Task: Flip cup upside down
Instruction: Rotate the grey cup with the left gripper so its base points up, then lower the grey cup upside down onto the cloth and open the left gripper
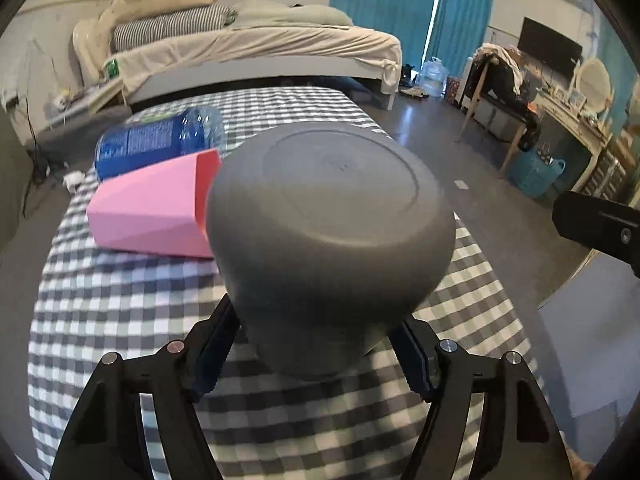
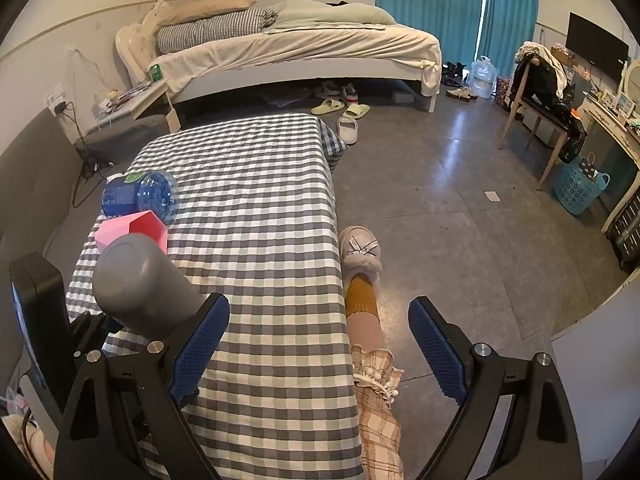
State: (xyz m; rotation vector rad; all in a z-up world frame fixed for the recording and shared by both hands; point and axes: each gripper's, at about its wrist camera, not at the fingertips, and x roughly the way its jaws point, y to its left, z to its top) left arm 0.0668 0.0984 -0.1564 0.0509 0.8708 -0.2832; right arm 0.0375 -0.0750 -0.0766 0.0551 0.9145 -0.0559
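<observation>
- While the left gripper (image 1: 320,340) clamps the grey cup (image 1: 332,236) between its two blue-padded fingers (image 1: 214,354), the cup is lifted off the checked tablecloth (image 1: 132,320); its flat base (ringed by a shallow circular groove) points up and away from the camera, and its mouth is hidden from view.
- From the right wrist view the same cup (image 2: 144,284) shows at the lower left, tilted with its base up and to the left, held above the near left part of the cloth (image 2: 260,240); the left gripper's fingers are hidden there behind the right gripper's own left finger.
- The right gripper (image 2: 320,344) is spread wide and holds nothing; its blue pads (image 2: 438,350) stand well apart, over the cloth's right edge and the grey floor (image 2: 460,200).
- A pink faceted container (image 1: 152,212) lies on its side on the cloth just beyond the cup, its red inside showing; a blue-labelled water bottle (image 1: 160,140) lies on its side just behind it.
- Beside the cloth's right edge is the person's leg in plaid trousers (image 2: 380,420), with a mustard sock and a grey fluffy slipper (image 2: 360,250) on the floor.
</observation>
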